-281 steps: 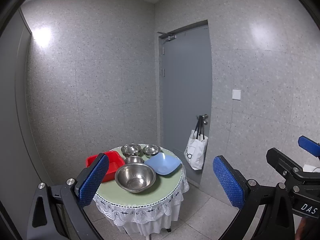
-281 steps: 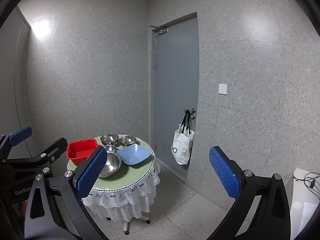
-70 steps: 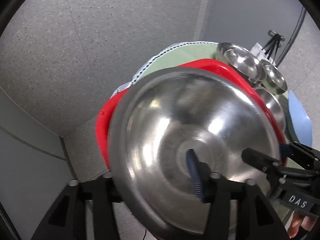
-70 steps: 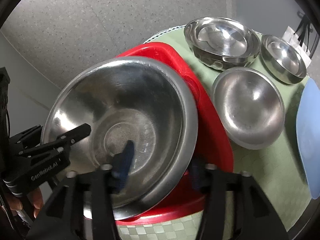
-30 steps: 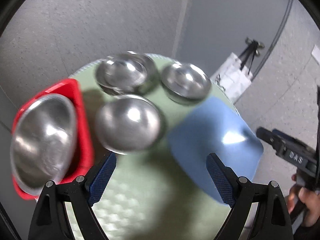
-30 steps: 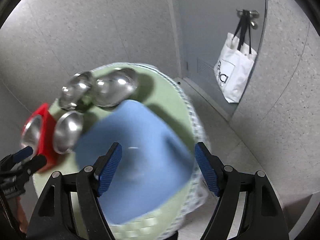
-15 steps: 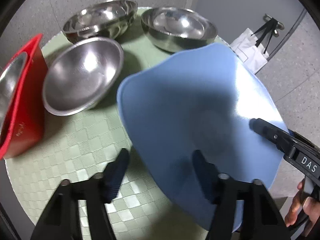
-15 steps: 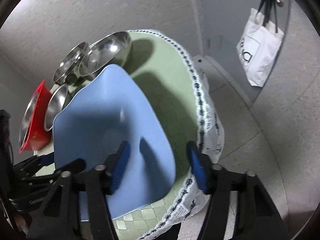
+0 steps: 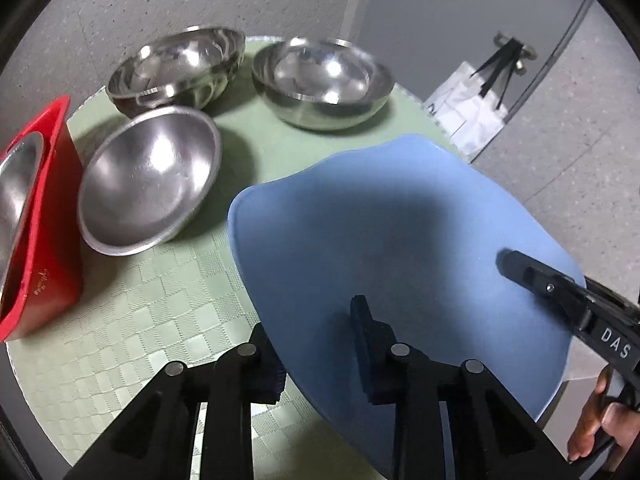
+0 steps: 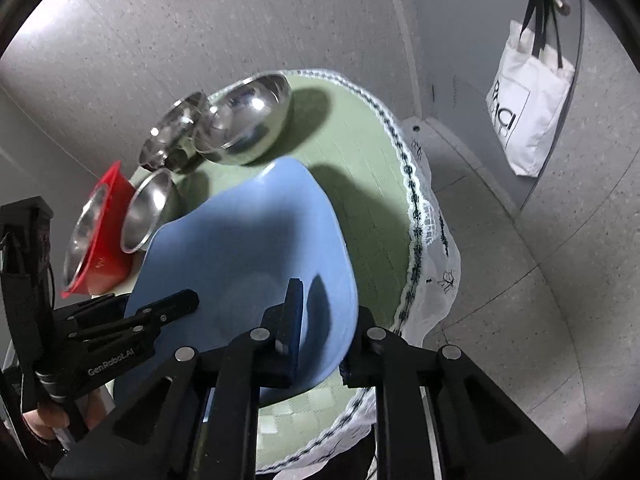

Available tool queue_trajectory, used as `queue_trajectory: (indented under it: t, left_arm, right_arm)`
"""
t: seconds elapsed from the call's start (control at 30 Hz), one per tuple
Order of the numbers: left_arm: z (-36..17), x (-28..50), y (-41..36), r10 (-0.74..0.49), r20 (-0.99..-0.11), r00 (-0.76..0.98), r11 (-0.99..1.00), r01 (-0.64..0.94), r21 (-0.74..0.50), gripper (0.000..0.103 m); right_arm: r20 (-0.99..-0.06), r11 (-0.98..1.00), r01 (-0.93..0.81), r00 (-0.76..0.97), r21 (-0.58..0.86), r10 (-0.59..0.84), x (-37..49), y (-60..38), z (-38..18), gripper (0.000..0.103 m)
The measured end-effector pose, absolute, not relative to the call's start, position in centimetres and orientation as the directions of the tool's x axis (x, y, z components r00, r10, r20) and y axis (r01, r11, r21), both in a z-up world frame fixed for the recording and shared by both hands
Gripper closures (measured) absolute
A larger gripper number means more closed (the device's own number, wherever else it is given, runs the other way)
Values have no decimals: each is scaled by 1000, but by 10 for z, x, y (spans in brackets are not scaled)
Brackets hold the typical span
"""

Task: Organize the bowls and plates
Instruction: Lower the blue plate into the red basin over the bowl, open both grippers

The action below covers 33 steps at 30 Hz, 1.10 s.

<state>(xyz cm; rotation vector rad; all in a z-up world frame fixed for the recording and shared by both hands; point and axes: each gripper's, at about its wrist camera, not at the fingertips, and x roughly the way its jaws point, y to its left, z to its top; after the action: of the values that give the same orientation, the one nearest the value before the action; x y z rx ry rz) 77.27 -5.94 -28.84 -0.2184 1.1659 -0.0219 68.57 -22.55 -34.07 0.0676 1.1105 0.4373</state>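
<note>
Bare cloth (image 9: 132, 332) lies open between the red bin (image 9: 52, 216) and the blue plate (image 9: 400, 220). Three steel bowls (image 9: 148, 184) crowd the far side, and the plate fills the table's right half.

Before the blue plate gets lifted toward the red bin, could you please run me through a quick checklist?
1. Left gripper shut on the blue plate, one finger above and one below its rim: ok.
2. Right gripper shut on the opposite rim: ok.
3. Plate free of the nearest steel bowl: ok, a gap shows.
4. Space in the red bin: not ok, a large steel bowl already sits in it.
5. Plate lifted off the table: cannot tell.
</note>
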Motion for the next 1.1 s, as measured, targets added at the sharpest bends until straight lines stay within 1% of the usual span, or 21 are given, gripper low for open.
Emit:
queue_trajectory:
  t: [0.27,0.37,0.5,0.7,0.77,0.93,1.1]
  left_arm:
    - [-243,748,-34,-208,-850,484,971,-4,-240,78]
    - [-224,737,0,-227,-826,515,966,15,-256,78]
    - [-209,722,56,-210,-820,533,971,13,-240,78]
    - [-189,694,154,-137,-817,560,984,-18,-177,78]
    - [-186,685,175,-122,-821,558,986,-29,-166,78]
    - [-188,676,228,-66,-845,531,990,-71,-121,79]
    - [-201,670,263,-68,-873,484,987,-95,-129,79]
  right_arm:
    - [-800,924,-300,481,235,360,656,-205,-286,88]
    - [-773,922,-317,518,222,365,644,-175,-266,88]
    - [-752,913,-346,537,216,382,632,-120,-257,88]
    - [-734,883,-399,519,245,438,622,-25,-263,87]
    - [-731,876,-408,511,257,452,621,5,-270,87]
    - [-758,862,-416,449,290,472,623,64,-296,86]
    - [-792,864,-409,401,295,460,626,104,-322,85]
